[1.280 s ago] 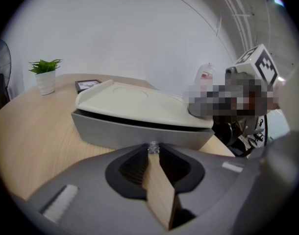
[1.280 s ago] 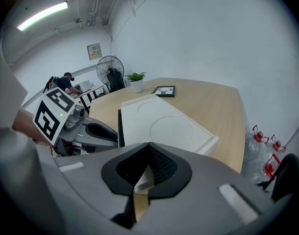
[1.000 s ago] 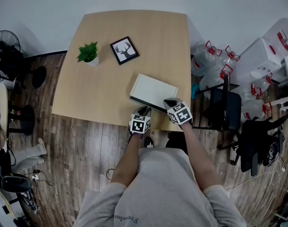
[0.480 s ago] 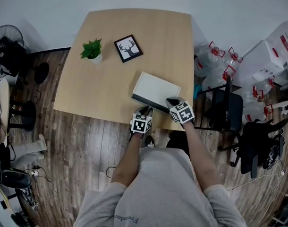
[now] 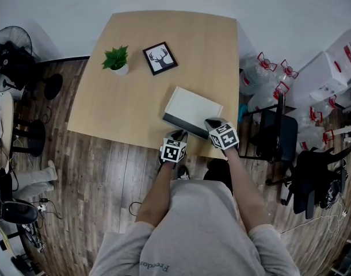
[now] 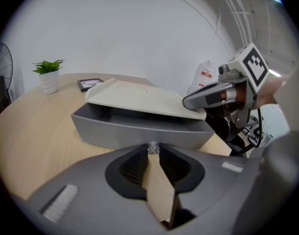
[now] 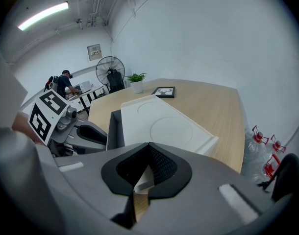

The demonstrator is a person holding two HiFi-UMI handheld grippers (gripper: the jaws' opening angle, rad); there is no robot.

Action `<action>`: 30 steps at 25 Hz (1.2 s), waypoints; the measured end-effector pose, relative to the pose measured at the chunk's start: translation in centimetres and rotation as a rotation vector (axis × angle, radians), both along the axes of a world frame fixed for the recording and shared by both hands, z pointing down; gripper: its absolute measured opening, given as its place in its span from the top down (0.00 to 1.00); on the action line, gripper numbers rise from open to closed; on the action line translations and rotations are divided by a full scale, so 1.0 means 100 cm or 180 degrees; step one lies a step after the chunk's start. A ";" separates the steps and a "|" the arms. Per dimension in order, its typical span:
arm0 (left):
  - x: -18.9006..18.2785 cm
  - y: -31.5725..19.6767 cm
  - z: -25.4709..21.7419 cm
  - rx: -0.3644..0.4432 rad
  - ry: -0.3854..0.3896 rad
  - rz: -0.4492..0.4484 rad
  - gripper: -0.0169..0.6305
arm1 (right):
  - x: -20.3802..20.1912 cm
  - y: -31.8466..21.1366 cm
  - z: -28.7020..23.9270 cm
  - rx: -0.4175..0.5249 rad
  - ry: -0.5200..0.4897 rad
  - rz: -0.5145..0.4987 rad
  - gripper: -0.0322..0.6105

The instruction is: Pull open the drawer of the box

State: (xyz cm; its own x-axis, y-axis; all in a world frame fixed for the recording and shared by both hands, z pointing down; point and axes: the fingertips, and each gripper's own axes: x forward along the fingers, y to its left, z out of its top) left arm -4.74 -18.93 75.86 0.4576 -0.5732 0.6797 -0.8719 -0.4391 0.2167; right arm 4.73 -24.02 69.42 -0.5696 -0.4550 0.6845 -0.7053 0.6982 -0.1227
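Observation:
A flat white box [image 5: 195,106] lies near the table's front edge. Its grey drawer [image 5: 181,124] stands partly out toward me, and in the left gripper view the drawer [image 6: 139,129] shows a gap under the white lid [image 6: 139,98]. My left gripper [image 5: 176,133] is shut on the small silvery drawer knob [image 6: 153,147]. My right gripper [image 5: 209,122] is shut, its tips resting on the lid's near right corner [image 7: 159,124]. The right gripper [image 6: 186,102] also shows in the left gripper view, on that corner.
A potted plant [image 5: 117,59] and a framed deer picture [image 5: 160,58] stand further back on the wooden table [image 5: 118,108]. To the right of the table are a black chair [image 5: 273,134] and water bottles [image 5: 262,76]. A fan [image 5: 8,53] is at the far left.
The grey drawer front shows a little further out from under the lid than a second ago. Both grippers keep their places on the box.

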 end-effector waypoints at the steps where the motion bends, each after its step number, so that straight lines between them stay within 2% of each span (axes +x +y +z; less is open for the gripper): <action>1: 0.000 0.001 0.000 0.0000 0.0000 -0.0001 0.78 | 0.000 0.000 0.000 0.0000 0.0000 -0.0001 0.95; 30: -0.012 0.026 -0.002 0.0018 -0.0026 0.0071 0.78 | -0.001 -0.002 -0.002 0.0008 0.0015 0.0016 0.95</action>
